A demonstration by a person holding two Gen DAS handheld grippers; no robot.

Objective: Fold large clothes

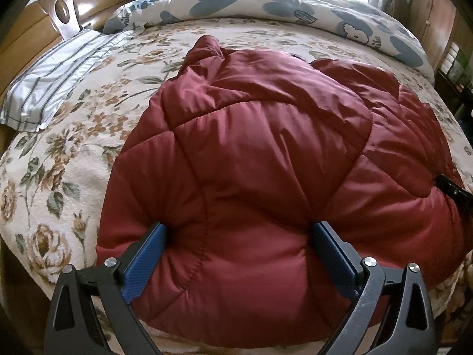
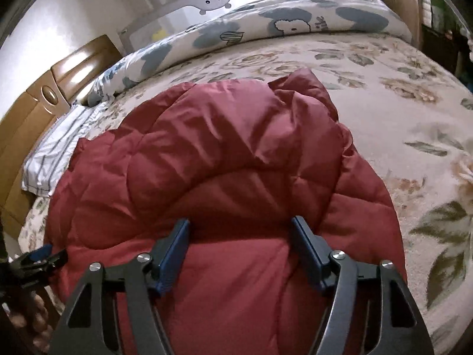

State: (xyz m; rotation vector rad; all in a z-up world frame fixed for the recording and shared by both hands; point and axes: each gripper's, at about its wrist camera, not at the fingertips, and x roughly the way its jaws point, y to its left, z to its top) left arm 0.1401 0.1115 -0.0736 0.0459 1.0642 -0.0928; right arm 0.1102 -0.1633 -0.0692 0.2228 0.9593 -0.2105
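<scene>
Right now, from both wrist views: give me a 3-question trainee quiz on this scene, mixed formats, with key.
1. True or false: the red quilted jacket lies on a plain white sheet.
2. Multiple choice: what sits between the fingers of the left hand-held gripper? A) striped pillow B) a bulge of the jacket's near edge C) nothing
3. Fill in: the striped pillow lies to the jacket's ____ in the left wrist view.

Key: 1 false, the bedspread is floral. 2 B. 3 left. Note: the right hand-held gripper straddles the same near edge, and its fingers are also spread wide.
</scene>
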